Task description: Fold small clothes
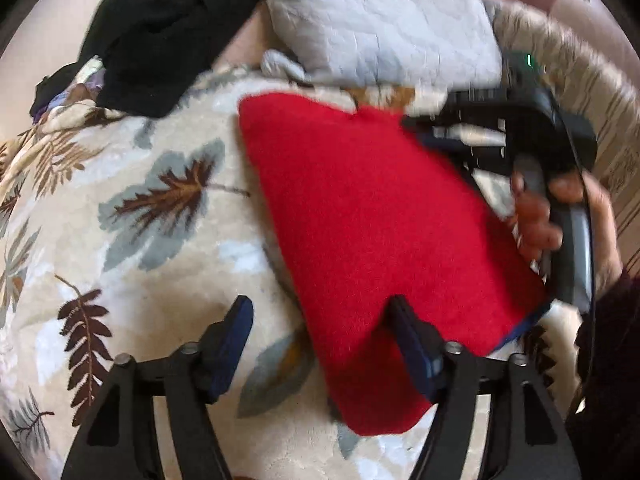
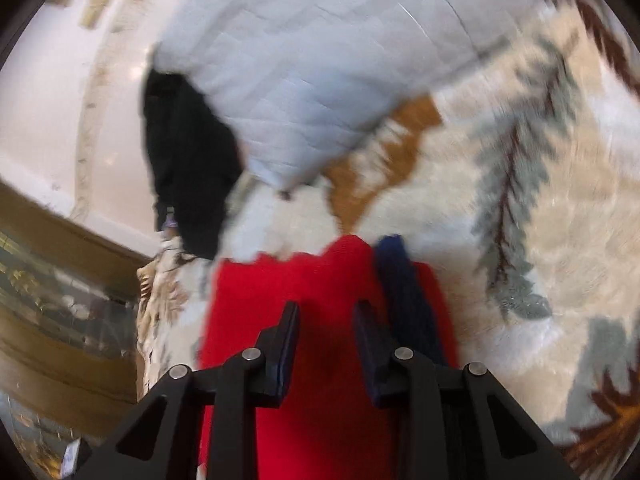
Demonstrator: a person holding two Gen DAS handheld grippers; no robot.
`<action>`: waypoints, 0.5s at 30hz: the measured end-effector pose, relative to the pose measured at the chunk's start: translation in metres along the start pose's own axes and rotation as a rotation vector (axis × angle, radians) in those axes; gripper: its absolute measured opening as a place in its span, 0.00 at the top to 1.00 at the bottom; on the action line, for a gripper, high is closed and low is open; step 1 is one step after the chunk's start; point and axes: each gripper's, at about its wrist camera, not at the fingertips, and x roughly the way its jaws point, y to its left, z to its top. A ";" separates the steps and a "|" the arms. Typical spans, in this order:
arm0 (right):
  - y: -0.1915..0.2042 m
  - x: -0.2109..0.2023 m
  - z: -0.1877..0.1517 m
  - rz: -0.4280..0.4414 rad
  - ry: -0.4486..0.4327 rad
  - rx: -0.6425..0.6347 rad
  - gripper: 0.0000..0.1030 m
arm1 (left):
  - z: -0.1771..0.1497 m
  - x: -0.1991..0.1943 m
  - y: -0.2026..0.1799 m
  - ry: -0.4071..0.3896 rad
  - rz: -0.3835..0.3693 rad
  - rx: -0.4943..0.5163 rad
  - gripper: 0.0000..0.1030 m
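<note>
A red fleece garment [image 1: 372,220] lies flat on the leaf-patterned plush cover [image 1: 132,200]. A navy blue part [image 2: 400,280] shows along its edge. My left gripper [image 1: 320,307] is open at the garment's near corner. Its right finger [image 1: 404,320] lies over the red cloth and its left finger [image 1: 236,324] is over the bare cover. My right gripper [image 2: 326,314], blurred in the left wrist view [image 1: 416,124], sits at the far edge of the red garment [image 2: 280,292]. Its jaws stand a narrow gap apart, with red cloth beneath them. A hand [image 1: 536,224] holds it.
A pale grey quilted piece [image 1: 380,20] [image 2: 300,80] lies beyond the red garment, with a black garment [image 1: 160,40] [image 2: 188,160] beside it. The cover's edge drops off at the left toward pale floor [image 2: 48,100] and wooden furniture [image 2: 60,264].
</note>
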 end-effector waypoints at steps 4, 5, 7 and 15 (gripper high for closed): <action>0.012 -0.019 -0.001 -0.037 -0.019 -0.031 0.69 | -0.001 -0.006 -0.015 -0.035 0.058 0.063 0.30; 0.015 -0.027 -0.004 -0.033 -0.029 -0.036 0.68 | -0.001 -0.007 -0.016 -0.042 0.064 0.065 0.30; 0.017 -0.039 -0.010 -0.020 -0.027 -0.035 0.68 | -0.002 -0.010 -0.017 -0.050 0.080 0.068 0.30; 0.017 -0.057 -0.061 -0.071 0.092 -0.093 0.68 | -0.008 -0.015 -0.023 -0.064 0.151 0.107 0.30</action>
